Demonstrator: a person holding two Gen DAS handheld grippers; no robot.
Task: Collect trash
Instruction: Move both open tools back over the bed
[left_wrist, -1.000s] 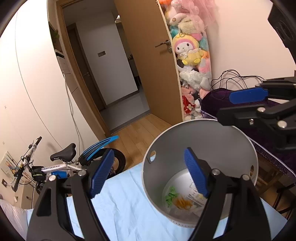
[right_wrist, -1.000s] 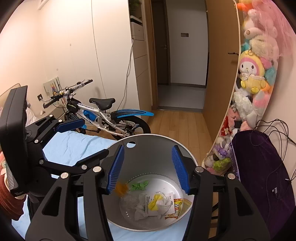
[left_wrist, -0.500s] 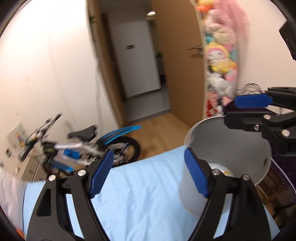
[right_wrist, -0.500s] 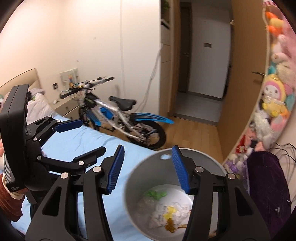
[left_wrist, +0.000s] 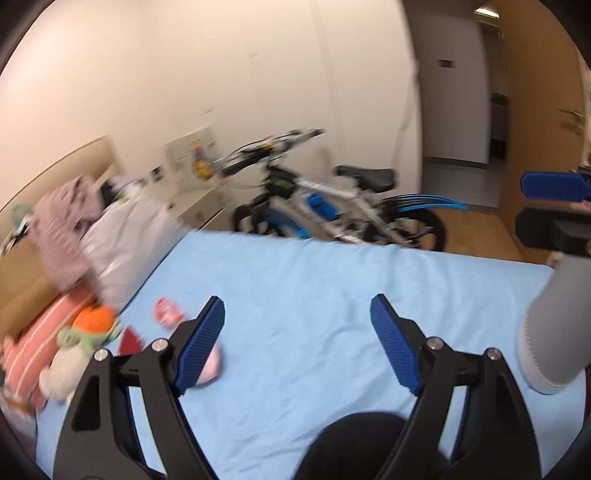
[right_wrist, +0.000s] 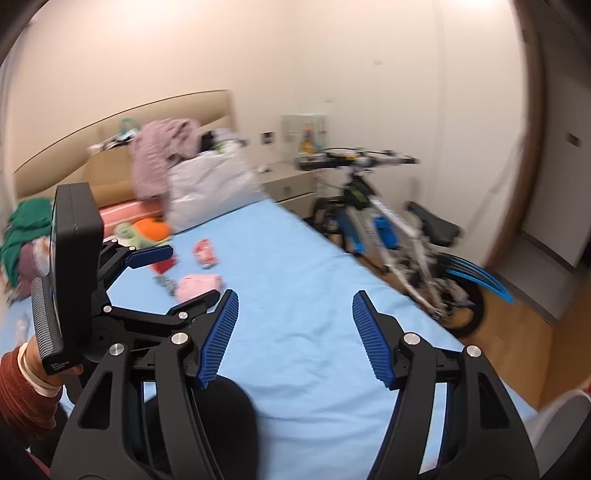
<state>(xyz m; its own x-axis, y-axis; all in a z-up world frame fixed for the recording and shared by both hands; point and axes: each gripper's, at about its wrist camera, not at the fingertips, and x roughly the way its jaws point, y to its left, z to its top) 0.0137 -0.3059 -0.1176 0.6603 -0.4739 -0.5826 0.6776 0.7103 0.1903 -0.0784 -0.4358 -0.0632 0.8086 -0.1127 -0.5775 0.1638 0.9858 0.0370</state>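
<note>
grey and smooth, the round bin (left_wrist: 554, 332) stands at the right edge of the bed (left_wrist: 295, 280) in the left wrist view; only its curved outer wall shows, so what is in it cannot be seen. in the right wrist view only a pale corner of the bin (right_wrist: 554, 417) shows at the lower right.

the bed has a light blue sheet with soft wrinkles. on it, toward the headboard, lie a crumpled pink piece (right_wrist: 199, 286), a red and white wrapper (right_wrist: 205, 253) and a small red piece (right_wrist: 164, 266), near each other but apart. just beside them is a plush toy (left_wrist: 88, 328) with an orange top.

the left gripper (left_wrist: 297, 339) is wide open above the sheet and holds nothing. the right gripper (right_wrist: 291, 338) is wide open too, also with nothing between its ribbed blue pads (right_wrist: 371, 338).

a white and blue bicycle (left_wrist: 332, 206) stands on the wooden floor beside the bed.
</note>
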